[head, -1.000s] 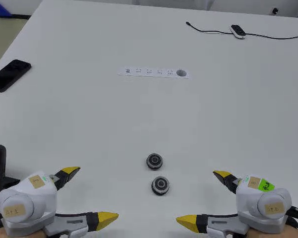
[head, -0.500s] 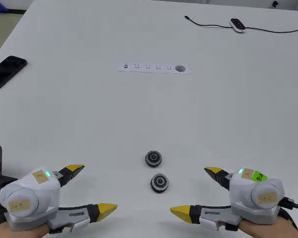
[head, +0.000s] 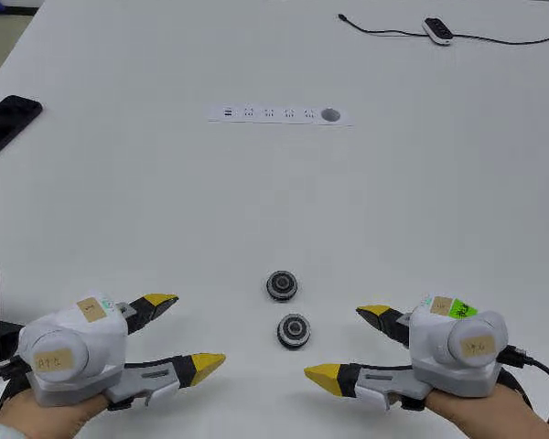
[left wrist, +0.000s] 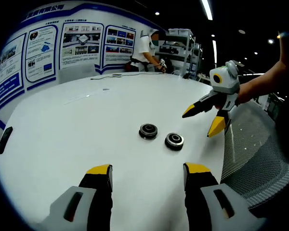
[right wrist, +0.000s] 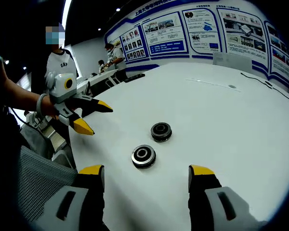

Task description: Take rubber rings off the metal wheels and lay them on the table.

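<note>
A: Head view status?

B: Two wheels lie flat on the bench (head: pixel 393 201), one behind the other: far wheel (head: pixel 282 285), near wheel (head: pixel 294 330). They're close together, not touching, and both are dark-rimmed. The left gripper (head: pixel 185 330) is low on their left and the right gripper (head: pixel 343 342) low on their right, tips pointing inward toward the near wheel. Both are wide open, holding nothing and clear of the wheels.

A: Anything else on the bench?

B: A power strip (head: pixel 276 114) further back, a phone (head: pixel 9 123) at the left edge, and a remote (head: pixel 437 30) with a cable at the far right. All are well apart from the wheels.

A: Left gripper view?

B: Its own jaws are spread wide, with bare bench between the yellow tips. Both wheels are ahead, beyond the tips, near each other. The right gripper comes in from the right past the wheels, open and empty.

A: Right gripper view?

B: Mirrored. Jaws wide apart, nothing in them. The near wheel sits ahead between the tips, closer to the left-hand jaw but not touching it. The far wheel is just beyond it. The left gripper is opposite, open, with its tips short of the wheels.
</note>
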